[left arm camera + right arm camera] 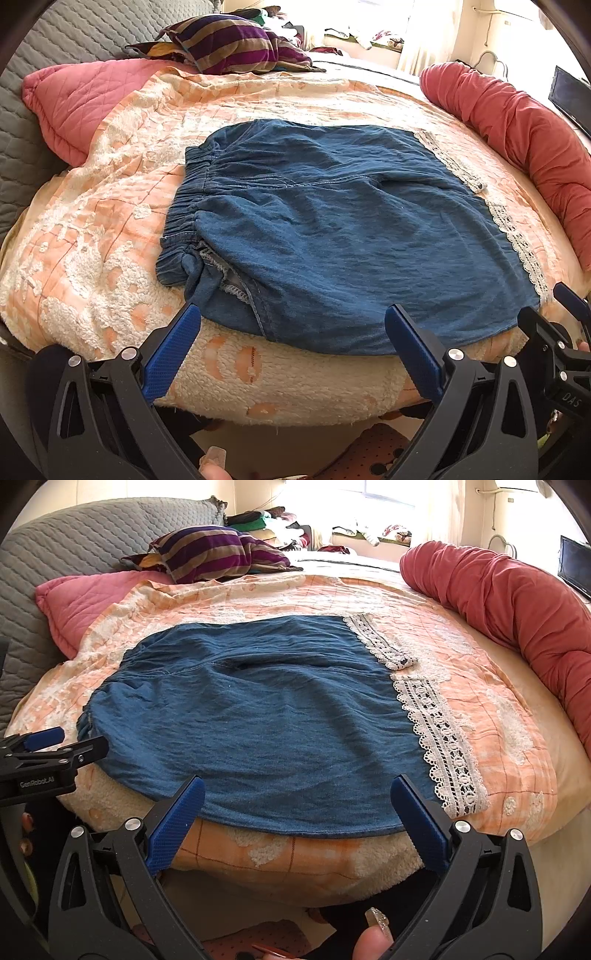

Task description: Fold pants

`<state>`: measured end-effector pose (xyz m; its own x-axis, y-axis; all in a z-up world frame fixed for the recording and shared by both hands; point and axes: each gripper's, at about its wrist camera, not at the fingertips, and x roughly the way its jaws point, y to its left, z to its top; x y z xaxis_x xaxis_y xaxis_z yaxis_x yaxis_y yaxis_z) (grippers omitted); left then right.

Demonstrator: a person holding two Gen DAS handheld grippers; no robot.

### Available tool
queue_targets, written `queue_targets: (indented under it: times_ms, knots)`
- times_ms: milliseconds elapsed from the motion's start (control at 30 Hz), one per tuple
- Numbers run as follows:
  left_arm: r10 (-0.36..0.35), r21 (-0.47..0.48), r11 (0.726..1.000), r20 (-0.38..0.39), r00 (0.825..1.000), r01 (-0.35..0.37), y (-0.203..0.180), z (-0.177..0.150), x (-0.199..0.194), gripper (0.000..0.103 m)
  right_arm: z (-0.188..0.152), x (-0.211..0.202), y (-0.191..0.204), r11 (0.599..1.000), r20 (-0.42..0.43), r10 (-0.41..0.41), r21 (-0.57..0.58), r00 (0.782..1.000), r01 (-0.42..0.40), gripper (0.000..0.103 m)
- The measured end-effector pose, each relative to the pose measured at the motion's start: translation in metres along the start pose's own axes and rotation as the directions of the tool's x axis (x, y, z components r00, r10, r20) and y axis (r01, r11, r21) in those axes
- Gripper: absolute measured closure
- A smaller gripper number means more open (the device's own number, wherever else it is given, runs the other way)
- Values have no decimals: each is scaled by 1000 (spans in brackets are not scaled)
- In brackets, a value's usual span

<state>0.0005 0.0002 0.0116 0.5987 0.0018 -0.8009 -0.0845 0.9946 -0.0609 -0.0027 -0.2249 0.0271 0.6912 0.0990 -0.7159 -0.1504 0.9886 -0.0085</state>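
Blue denim pants (332, 236) with white lace cuffs (517, 236) lie flat on the bed, elastic waistband (184, 214) to the left, cuffs to the right. They also show in the right wrist view (258, 716), lace cuffs (443, 738) on the right. My left gripper (291, 317) is open and empty, hovering at the pants' near edge by the waist end. My right gripper (297, 788) is open and empty at the near edge toward the cuffs. Each gripper shows at the edge of the other's view.
The pants rest on an orange and white fluffy blanket (110, 229) over the bed. A pink quilted pillow (77, 103) and striped cushion (236, 48) lie at the back left. A rolled red blanket (517, 602) runs along the right side. A grey quilted headboard (74, 546) stands at the far left.
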Motion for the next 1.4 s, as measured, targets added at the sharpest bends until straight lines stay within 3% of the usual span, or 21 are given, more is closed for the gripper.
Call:
queue_targets:
  times_ms: [767, 1400]
  knots:
    - [-1, -17, 1000, -1, 1000, 1, 9, 9, 9, 4, 5, 12, 7, 1000, -4, 4, -23, 1000, -4, 8]
    - [20, -107, 994, -18, 1000, -21, 54, 78, 58, 4, 92, 91, 33, 992, -51, 87, -88, 995, -91, 8]
